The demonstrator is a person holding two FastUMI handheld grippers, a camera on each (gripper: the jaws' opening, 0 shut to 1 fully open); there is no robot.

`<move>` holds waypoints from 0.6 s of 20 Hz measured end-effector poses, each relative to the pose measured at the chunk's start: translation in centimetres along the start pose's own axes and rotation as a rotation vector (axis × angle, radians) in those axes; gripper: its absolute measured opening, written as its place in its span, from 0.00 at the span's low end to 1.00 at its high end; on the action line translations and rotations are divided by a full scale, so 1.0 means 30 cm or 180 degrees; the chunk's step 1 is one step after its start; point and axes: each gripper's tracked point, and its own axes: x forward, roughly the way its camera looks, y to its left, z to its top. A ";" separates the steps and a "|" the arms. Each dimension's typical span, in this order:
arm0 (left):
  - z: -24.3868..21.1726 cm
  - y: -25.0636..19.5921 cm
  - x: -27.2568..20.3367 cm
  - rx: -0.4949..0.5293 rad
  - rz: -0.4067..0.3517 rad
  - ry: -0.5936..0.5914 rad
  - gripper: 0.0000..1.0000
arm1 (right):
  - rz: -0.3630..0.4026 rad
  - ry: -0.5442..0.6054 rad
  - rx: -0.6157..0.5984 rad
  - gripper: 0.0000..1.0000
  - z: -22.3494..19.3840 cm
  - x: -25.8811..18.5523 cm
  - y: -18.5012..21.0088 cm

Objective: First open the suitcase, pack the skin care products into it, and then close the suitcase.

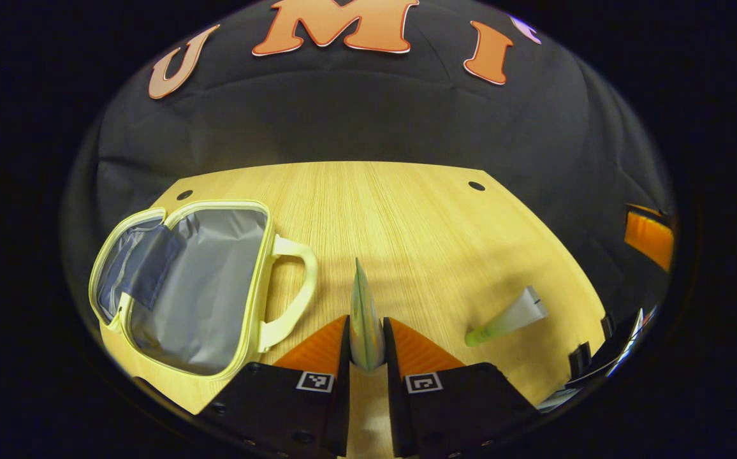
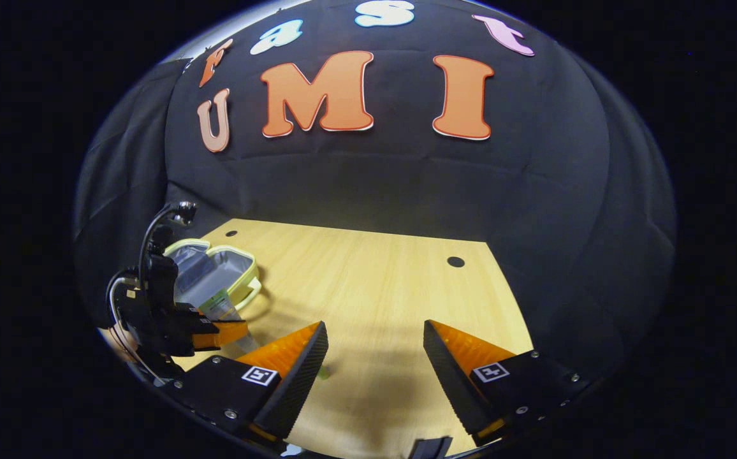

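The pale yellow suitcase (image 1: 196,287) lies open on the left of the wooden table, its grey lining showing and its handle (image 1: 295,287) towards the middle. My left gripper (image 1: 366,328) is shut on a thin skin care sachet (image 1: 362,293), held upright and edge-on to the right of the handle. A skin care tube (image 1: 509,319) with a green cap lies on the table further right. In the right gripper view my right gripper (image 2: 375,350) stands open above the table, nothing between its fingers. The left gripper (image 2: 171,325) holds the sachet (image 2: 218,305) in front of the suitcase (image 2: 215,268).
The wooden table (image 1: 407,217) has two dark holes near its back corners (image 1: 476,186). Black cloth walls close off the back and sides. Part of the right gripper (image 1: 604,354) shows at the table's right edge. A green bit of the tube (image 2: 324,373) peeks beside my right gripper's finger.
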 end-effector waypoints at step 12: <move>-0.001 0.176 -0.299 -0.0043 0.0162 0.0098 0.27 | 0.0613 0.0811 -0.0132 0.89 -0.321 0.187 0.275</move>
